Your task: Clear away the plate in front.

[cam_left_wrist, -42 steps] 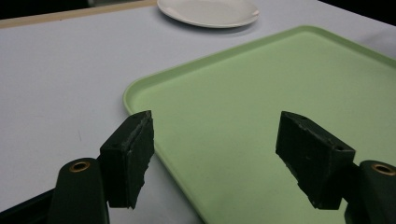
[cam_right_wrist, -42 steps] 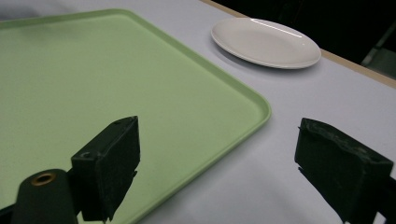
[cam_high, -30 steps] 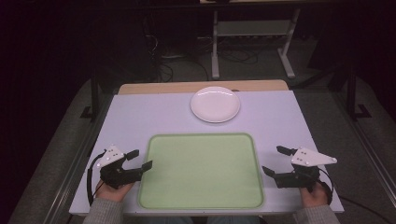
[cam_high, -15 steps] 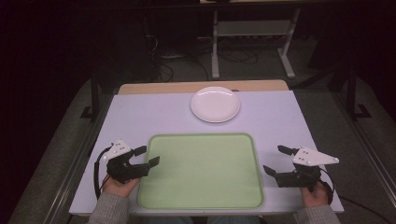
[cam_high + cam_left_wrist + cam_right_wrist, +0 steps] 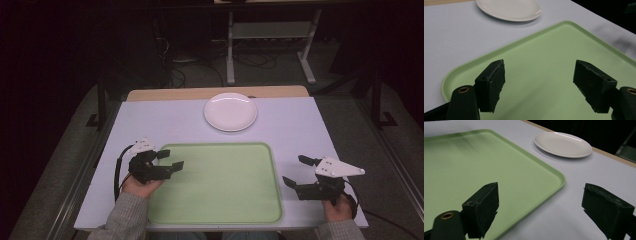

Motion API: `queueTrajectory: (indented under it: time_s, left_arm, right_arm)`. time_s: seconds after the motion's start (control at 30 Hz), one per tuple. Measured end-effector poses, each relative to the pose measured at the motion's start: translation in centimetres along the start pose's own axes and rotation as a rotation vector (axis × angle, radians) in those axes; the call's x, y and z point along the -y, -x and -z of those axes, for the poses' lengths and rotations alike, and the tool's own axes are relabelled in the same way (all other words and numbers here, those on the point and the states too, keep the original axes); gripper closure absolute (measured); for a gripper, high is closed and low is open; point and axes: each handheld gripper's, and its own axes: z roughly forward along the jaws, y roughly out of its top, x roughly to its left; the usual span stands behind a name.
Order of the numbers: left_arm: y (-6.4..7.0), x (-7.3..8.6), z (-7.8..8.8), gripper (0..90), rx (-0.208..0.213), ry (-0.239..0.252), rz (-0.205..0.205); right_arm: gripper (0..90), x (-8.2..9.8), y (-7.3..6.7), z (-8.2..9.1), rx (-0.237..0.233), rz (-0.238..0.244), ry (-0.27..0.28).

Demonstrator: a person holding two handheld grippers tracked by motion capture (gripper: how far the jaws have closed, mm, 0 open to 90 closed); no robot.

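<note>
Green tray (image 5: pixel 220 185) lies flat on my white worktop (image 5: pixel 150 120), and a white plate (image 5: pixel 230 111) sits just past it. My left gripper (image 5: pixel 170 160) hangs over the tray's left edge, its fingers (image 5: pixel 491 85) just spread wider, nothing between. My right gripper (image 5: pixel 296 171) waits beside the tray's right edge, fingers released too.

No text, label, brand, number or sign could be read anywhere in the pictures.
</note>
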Motion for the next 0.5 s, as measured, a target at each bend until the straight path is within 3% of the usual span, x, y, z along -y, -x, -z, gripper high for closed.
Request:
queueTrajectory:
  time_s: [0.27, 0.5]
  left_arm:
    - [-0.5, -1.8, -1.8, 25.0, 0.017, -0.01, 0.044]
    - [-0.6, -3.0, -3.3, 27.1, 0.031, -0.009, 0.058]
  right_arm:
    - [13.2, 0.0, 0.1, 0.1, 0.001, -0.007, 0.004]
    - [13.2, -0.1, 0.2, 0.1, 0.005, -0.014, 0.004]
